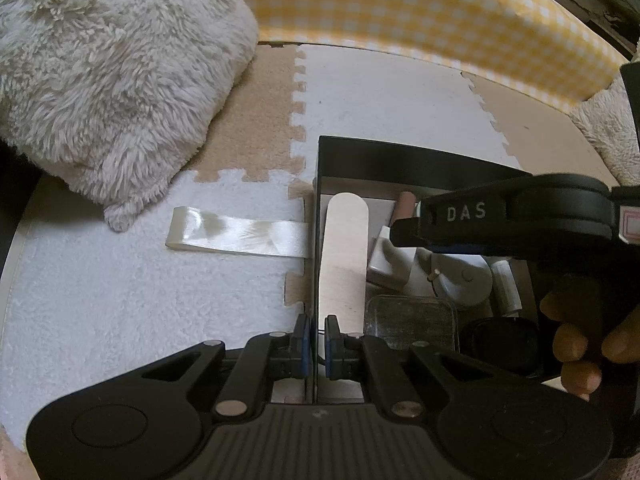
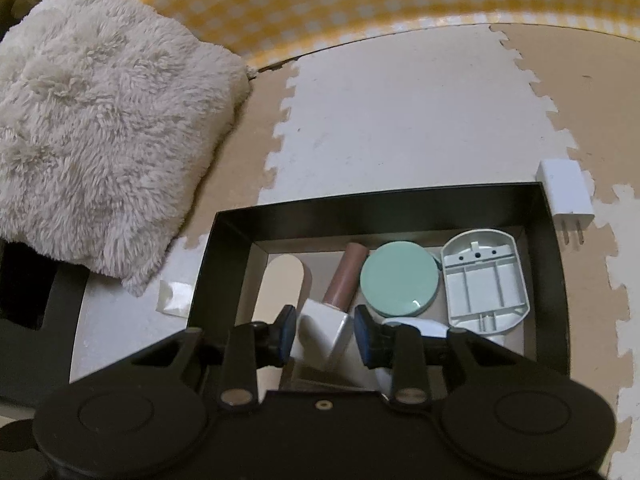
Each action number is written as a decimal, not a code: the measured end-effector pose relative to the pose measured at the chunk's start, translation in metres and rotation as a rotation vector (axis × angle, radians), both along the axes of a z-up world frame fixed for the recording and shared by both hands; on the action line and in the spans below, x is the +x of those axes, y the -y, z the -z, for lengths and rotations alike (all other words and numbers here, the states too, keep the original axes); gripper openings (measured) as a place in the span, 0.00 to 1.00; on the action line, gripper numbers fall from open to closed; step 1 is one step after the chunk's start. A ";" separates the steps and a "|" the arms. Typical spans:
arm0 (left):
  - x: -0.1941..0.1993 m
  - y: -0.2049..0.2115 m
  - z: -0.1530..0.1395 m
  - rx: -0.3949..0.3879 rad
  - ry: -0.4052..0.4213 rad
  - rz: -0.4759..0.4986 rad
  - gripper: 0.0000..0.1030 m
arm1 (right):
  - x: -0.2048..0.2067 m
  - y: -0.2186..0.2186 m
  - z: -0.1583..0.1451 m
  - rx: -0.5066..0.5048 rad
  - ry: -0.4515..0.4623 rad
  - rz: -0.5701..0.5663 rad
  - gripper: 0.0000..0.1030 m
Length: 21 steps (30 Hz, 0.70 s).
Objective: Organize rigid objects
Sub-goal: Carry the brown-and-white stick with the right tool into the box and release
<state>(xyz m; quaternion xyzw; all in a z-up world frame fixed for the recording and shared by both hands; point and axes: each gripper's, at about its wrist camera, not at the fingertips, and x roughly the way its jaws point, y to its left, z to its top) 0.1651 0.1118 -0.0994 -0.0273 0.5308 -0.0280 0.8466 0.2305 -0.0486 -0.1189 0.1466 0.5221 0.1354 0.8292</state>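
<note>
White bottle (image 2: 325,330) between right gripper (image 2: 323,334) pads (inside black box (image 2: 554,248)).

left gripper (image 1: 318,354) pinched nearly closed; right gripper (image 2: 323,334) spread apart, angled downward.

Domestic interior, floor level of a living room or bedroom. Flooring consists of interlocking foam puzzle mats (image 2: 400,120) in beige and white. A shaggy cream cushion (image 2: 100,140) lies on the mats. Yellow gingham fabric (image 1: 420,12), possibly bedding or a sofa cover, borders the far edge. A white plug-in charger (image 2: 566,192) lies on the mat.
</note>
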 end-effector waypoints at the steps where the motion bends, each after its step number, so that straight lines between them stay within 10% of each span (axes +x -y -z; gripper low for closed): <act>1: 0.000 0.000 0.000 0.000 0.000 0.000 0.05 | -0.001 0.001 0.000 -0.002 0.001 -0.002 0.33; 11: 0.000 -0.001 0.000 0.000 0.000 0.000 0.05 | -0.010 0.007 -0.006 -0.003 0.011 -0.041 0.37; 21: 0.000 0.000 0.000 0.001 0.000 0.001 0.05 | -0.025 0.019 -0.028 -0.019 0.086 -0.101 0.65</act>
